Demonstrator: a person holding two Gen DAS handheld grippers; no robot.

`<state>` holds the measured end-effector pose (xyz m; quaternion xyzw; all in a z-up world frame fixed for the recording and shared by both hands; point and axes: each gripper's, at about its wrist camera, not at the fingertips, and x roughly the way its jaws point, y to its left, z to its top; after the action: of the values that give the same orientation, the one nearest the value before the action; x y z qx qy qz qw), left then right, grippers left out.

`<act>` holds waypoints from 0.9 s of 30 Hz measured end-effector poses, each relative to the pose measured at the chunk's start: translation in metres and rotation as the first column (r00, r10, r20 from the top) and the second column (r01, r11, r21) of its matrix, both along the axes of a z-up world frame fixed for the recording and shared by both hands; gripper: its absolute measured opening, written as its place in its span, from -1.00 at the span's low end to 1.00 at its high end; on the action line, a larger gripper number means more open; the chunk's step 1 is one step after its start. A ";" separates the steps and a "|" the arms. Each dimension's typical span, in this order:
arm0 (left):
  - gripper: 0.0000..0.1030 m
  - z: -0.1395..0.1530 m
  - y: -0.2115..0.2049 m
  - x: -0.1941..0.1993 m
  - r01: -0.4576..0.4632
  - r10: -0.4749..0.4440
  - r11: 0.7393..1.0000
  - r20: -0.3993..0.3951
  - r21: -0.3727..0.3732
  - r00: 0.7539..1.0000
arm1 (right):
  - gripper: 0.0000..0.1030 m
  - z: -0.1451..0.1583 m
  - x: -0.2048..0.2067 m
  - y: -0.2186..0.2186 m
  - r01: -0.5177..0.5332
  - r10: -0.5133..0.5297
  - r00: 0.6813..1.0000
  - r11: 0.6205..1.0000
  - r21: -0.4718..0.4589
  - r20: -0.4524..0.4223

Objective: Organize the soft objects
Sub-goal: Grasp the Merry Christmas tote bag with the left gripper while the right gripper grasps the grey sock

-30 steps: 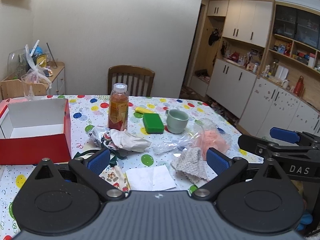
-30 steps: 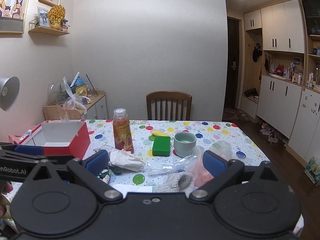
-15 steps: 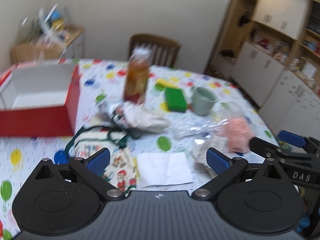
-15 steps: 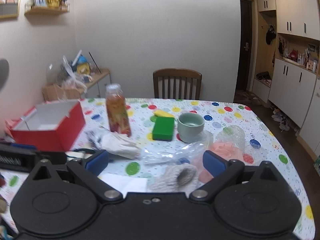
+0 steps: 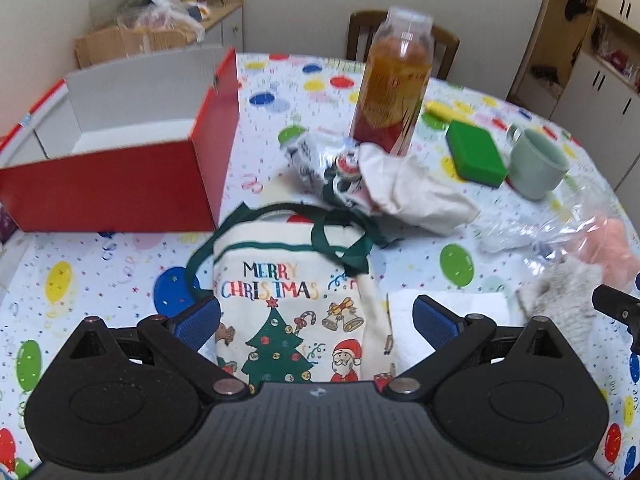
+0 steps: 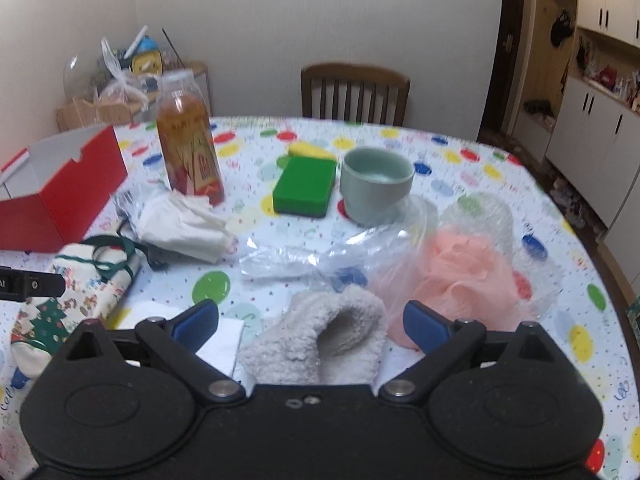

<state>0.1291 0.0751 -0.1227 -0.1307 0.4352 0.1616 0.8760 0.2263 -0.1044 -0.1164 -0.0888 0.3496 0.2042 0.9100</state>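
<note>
My left gripper (image 5: 316,322) is open, its blue pads either side of a flat "Merry Christmas" cloth bag (image 5: 288,300) with green straps. My right gripper (image 6: 310,322) is open over a fluffy grey sock (image 6: 320,344) lying between its fingers. Beside the sock a pink mesh sponge (image 6: 460,280) sits in a clear plastic bag. A crumpled white cloth (image 5: 416,192) lies by the bottle. An open red box (image 5: 120,152) with a white inside stands at the left. The bag (image 6: 76,292) also shows at the left of the right wrist view.
A juice bottle (image 5: 396,80), a green sponge (image 5: 476,152) and a pale green cup (image 5: 534,164) stand mid-table. A white paper sheet (image 5: 444,316) lies near the front. A wooden chair (image 6: 356,92) is behind the table. Crumpled clear plastic (image 6: 312,256) lies between things.
Both grippers moved forward and down toward the table. The left one now frames the Christmas bag; the right one now frames the grey sock. Both stayed open.
</note>
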 end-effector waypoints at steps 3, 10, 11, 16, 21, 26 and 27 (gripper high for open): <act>1.00 -0.012 0.001 0.007 -0.006 0.006 1.000 -0.029 -0.001 1.000 | 0.90 -0.011 0.010 0.004 -0.010 0.009 0.999 1.000 -0.021 -0.030; 1.00 -0.033 -0.008 0.020 0.040 -0.037 0.999 -0.100 0.024 0.994 | 0.82 -0.031 0.025 0.008 -0.009 0.005 0.994 0.999 -0.041 -0.106; 1.00 -0.037 -0.008 0.021 0.042 -0.039 0.999 -0.110 0.028 0.993 | 0.81 -0.033 0.026 0.009 -0.013 0.008 0.994 0.999 -0.044 -0.112; 0.98 -0.051 0.001 0.024 0.023 -0.025 1.000 -0.145 -0.015 0.989 | 0.70 -0.039 0.028 0.013 -0.033 0.026 0.991 0.998 -0.057 -0.129; 0.58 -0.053 0.013 0.022 -0.045 0.031 0.995 -0.150 -0.091 0.988 | 0.42 -0.043 0.031 0.012 -0.040 0.030 0.989 0.997 -0.060 -0.147; -0.05 -0.048 0.017 0.019 -0.030 0.015 0.993 -0.133 -0.114 0.991 | 0.08 -0.046 0.034 0.009 -0.042 0.034 0.985 0.998 -0.045 -0.168; -0.18 -0.047 0.017 0.018 -0.027 0.011 0.992 -0.130 -0.123 0.992 | -0.01 -0.047 0.034 0.009 -0.043 0.035 0.984 0.998 -0.046 -0.172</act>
<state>0.1473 0.0917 -0.1701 -0.1785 0.4987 0.1509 0.8347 0.2606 -0.0959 -0.1635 -0.1005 0.4296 0.2201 0.8700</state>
